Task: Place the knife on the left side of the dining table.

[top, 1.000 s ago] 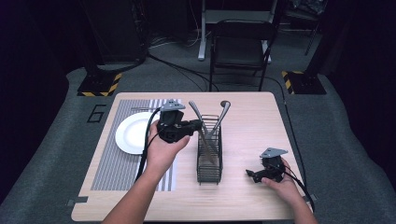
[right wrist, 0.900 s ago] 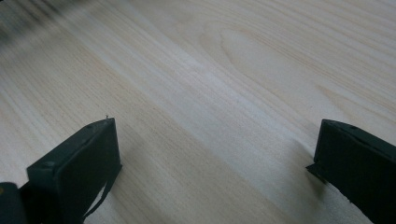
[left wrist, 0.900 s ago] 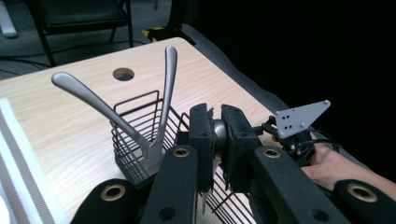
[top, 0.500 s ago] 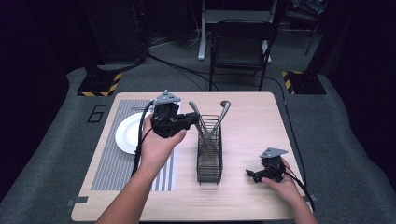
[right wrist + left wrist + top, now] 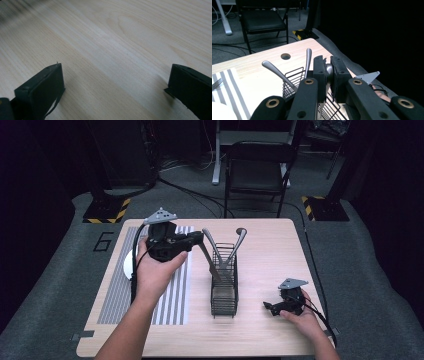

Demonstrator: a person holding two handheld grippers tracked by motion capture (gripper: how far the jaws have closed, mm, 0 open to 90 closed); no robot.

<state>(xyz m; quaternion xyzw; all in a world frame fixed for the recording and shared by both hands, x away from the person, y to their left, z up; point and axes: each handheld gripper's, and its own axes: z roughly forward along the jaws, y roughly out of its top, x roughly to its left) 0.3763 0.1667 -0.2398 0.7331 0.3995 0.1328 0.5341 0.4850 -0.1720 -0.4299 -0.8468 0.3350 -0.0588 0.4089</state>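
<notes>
My left gripper (image 5: 199, 239) hovers above the striped placemat (image 5: 172, 295), shut on the upper end of a metal utensil (image 5: 207, 262). The utensil slants down toward the black wire caddy (image 5: 223, 292). Between the pads in the left gripper view (image 5: 327, 63) a silver strip of that utensil (image 5: 329, 70) shows. Two more metal handles (image 5: 212, 245) (image 5: 239, 242) stick up out of the caddy (image 5: 293, 76). My right gripper (image 5: 270, 306) rests low on the table near its front right, open, with bare wood between its jaws (image 5: 116, 71).
A white plate (image 5: 128, 265) lies on the placemat, mostly hidden behind the left hand, and a fork (image 5: 215, 83) lies on the stripes beside it. The wooden table (image 5: 270, 250) has a round hole (image 5: 285, 56) near its far edge. A black chair (image 5: 257, 160) stands beyond.
The left hand has risen and drifted left, away from the caddy, drawing the held utensil upward with it. The right hand has stayed put.
</notes>
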